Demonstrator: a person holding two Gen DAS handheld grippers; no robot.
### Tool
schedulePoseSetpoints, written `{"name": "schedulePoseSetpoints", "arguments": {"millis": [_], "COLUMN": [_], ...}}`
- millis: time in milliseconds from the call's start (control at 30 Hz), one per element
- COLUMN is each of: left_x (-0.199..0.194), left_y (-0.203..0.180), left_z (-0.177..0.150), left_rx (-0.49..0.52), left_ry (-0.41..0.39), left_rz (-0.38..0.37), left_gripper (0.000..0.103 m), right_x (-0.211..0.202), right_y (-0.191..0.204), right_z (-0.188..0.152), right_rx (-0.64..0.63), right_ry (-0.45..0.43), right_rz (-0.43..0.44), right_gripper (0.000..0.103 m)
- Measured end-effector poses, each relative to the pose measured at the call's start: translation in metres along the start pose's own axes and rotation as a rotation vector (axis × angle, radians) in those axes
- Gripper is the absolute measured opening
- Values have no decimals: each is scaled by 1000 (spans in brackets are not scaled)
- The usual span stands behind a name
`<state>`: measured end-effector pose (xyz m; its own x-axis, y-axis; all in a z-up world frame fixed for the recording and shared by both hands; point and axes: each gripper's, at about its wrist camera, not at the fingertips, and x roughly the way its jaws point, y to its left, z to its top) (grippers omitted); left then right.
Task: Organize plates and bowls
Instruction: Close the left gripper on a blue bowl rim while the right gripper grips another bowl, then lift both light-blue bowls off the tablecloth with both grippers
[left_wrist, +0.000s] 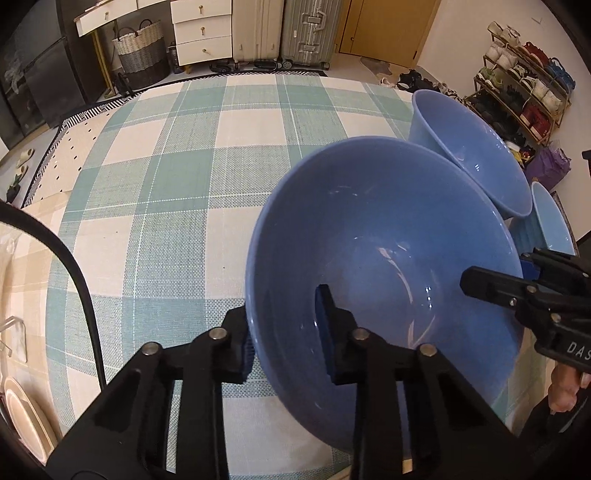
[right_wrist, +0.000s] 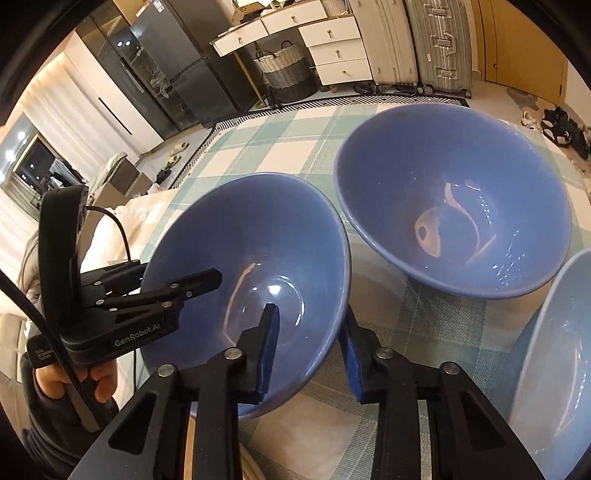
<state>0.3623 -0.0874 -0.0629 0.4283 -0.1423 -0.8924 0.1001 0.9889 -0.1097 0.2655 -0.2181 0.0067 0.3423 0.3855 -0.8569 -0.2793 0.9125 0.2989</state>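
Observation:
A large blue bowl (left_wrist: 388, 236) (right_wrist: 251, 236) stands on the checked tablecloth (left_wrist: 166, 177). My left gripper (left_wrist: 282, 317) straddles its near rim, one pad outside the wall and one inside, shut on it. My right gripper (right_wrist: 310, 317) clamps the opposite rim the same way, with its left finger inside the bowl. Each gripper shows in the other's view: the right gripper (left_wrist: 495, 273) at the bowl's right edge, the left gripper (right_wrist: 177, 273) at its left edge. A second blue bowl (left_wrist: 472, 147) (right_wrist: 454, 195) stands just behind, a third blue bowl (left_wrist: 554, 221) (right_wrist: 554, 350) to the right.
Cream plates (left_wrist: 26, 417) lean at the table's left edge beside a clear stand, and a black cable (left_wrist: 74, 277) loops over that side. A person's hand (right_wrist: 62, 384) holds the left gripper. Drawers, a woven basket (left_wrist: 142, 51), suitcases and a shoe rack (left_wrist: 524, 88) line the room beyond.

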Motion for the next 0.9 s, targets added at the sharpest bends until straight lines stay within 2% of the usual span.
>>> {"name": "schedulePoseSetpoints", "arguments": {"millis": [33,100,200,567,900], "left_x": [1,3,7,-3,-26], "left_y": [-1,-1,0,-1,-1], "left_z": [0,-1,-2,-3,-4], "left_rx": [1,-2,-1,-2,-6], "left_ry": [1,7,6,-17,-57], "left_rz": [-4,-25,-17,1,9], "left_gripper": [20,14,8,5,3], "right_x": [1,4,9,4,-13], "right_y": [0,-1,-2,-2,6], "right_z": [0,1,2,1,1], "right_rx": [3,11,12,13,2], "right_ry": [1,-3,-3,-26,-69], "right_rz": [-4,-24,-38,-55,-56], "right_gripper": [31,23,19,13,11]}}
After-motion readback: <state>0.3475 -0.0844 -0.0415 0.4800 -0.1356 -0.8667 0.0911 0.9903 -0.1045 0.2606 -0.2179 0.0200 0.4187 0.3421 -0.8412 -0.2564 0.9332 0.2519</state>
